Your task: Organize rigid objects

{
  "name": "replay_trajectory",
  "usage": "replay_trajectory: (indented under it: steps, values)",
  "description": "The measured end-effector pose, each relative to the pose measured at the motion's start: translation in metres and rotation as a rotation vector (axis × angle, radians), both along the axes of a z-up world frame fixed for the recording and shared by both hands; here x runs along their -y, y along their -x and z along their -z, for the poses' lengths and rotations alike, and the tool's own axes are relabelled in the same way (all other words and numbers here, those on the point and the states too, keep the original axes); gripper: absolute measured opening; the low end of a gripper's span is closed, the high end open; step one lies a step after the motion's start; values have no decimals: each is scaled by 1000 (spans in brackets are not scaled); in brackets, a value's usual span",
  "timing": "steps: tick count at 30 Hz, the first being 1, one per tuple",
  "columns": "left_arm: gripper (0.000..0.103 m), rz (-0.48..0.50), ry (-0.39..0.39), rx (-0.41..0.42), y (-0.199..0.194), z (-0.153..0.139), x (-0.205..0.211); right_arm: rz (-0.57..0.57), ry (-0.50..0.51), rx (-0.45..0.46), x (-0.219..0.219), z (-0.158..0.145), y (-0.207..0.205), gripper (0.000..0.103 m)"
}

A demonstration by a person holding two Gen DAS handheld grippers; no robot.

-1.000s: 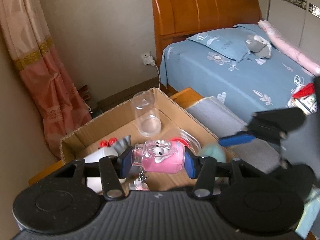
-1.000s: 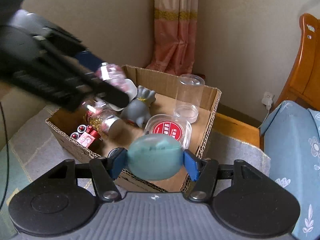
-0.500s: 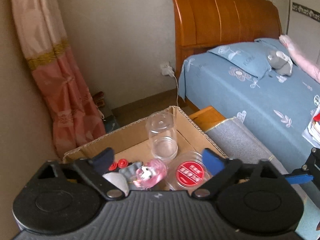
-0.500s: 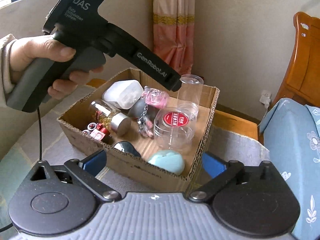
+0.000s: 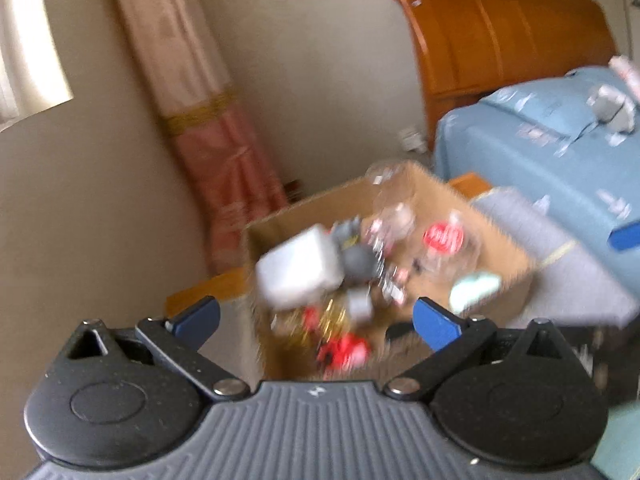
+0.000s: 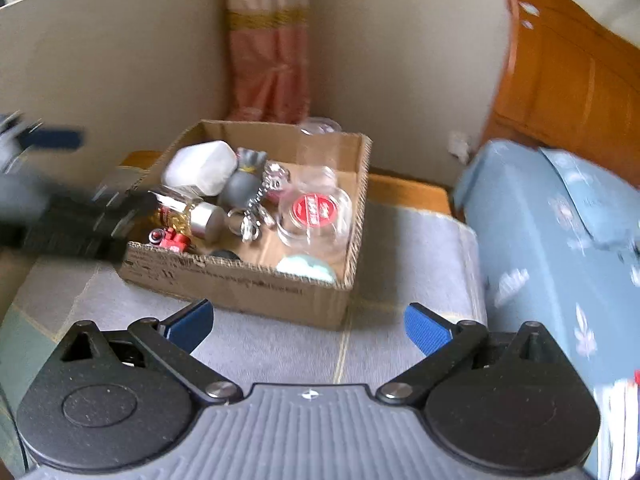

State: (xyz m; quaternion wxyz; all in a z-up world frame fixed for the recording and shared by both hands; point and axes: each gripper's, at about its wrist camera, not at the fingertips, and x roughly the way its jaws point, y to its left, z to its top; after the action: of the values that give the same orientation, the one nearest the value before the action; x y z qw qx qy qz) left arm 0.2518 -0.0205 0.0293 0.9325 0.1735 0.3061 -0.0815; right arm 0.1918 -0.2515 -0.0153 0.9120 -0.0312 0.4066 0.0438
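Rigid objects lie inside the cardboard box [image 6: 256, 284]; left gripper [image 5: 316, 320] jaws opening, right gripper [image 6: 308, 326] spread — both empty. Advisable: withdraw clear of the box before the next pick.

Each gripper [image 6: 308, 326] has blue pads, black linkage arms, ribbed grey body.

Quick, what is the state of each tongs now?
Left tongs: jaws opening, nothing between them.
Right tongs: open, empty.

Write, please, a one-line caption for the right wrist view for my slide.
Open right gripper before a cardboard box of small objects on a grey mat, beside a blue bed.
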Motion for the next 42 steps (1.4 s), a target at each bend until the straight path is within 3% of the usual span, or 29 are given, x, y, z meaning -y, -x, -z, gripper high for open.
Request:
replay_trajectory:
  steps: [5, 9, 21, 42]
  values:
    - [102, -86, 114, -81, 38, -3, -14, 92, -4, -14, -3, 0, 23, 103]
    - [102, -126, 162, -122, 59, -7, -21, 133, 1, -2, -8, -4, 40, 103]
    - [102, -208, 140, -113, 66, -11, -22, 149, -6, 11, -14, -10, 49, 103]
    - [102, -231, 161, -115, 71, -16, -25, 141, -11, 33, -14, -16, 53, 103]
